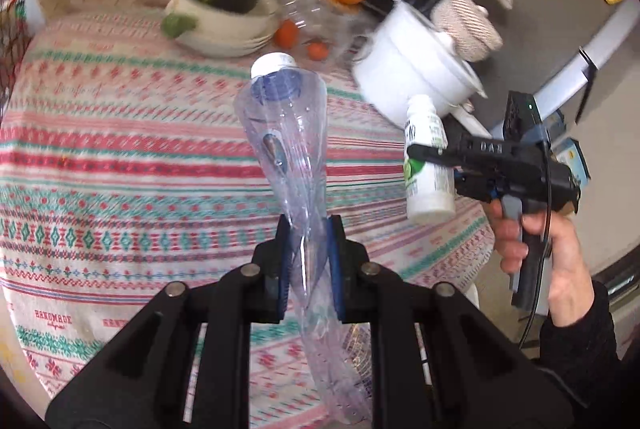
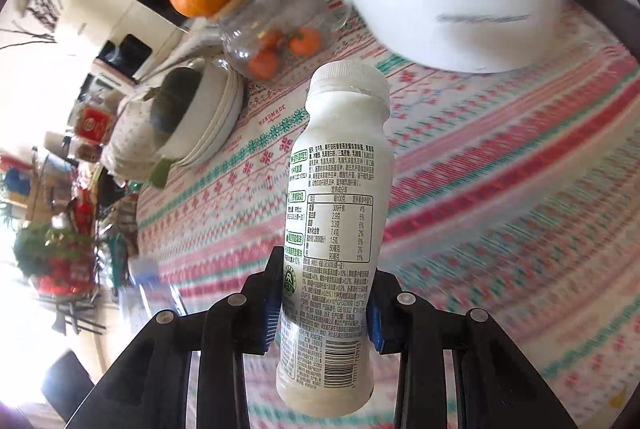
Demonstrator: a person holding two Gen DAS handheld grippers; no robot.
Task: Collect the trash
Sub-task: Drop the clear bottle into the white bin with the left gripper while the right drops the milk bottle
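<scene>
Left wrist: left gripper (image 1: 308, 261) pinches crushed bottle (image 1: 288, 157); right gripper (image 2: 322, 303) clamps yogurt bottle (image 2: 340, 229), background blurred.

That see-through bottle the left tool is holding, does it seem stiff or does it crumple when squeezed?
Probably it crumples. The clear bottle looks pinched almost flat and twisted where the left tool clamps it, so its walls seem thin and soft. It looks empty, so likely very light. The white bottle in the right tool keeps its round shape, so it seems stiffer.
</scene>
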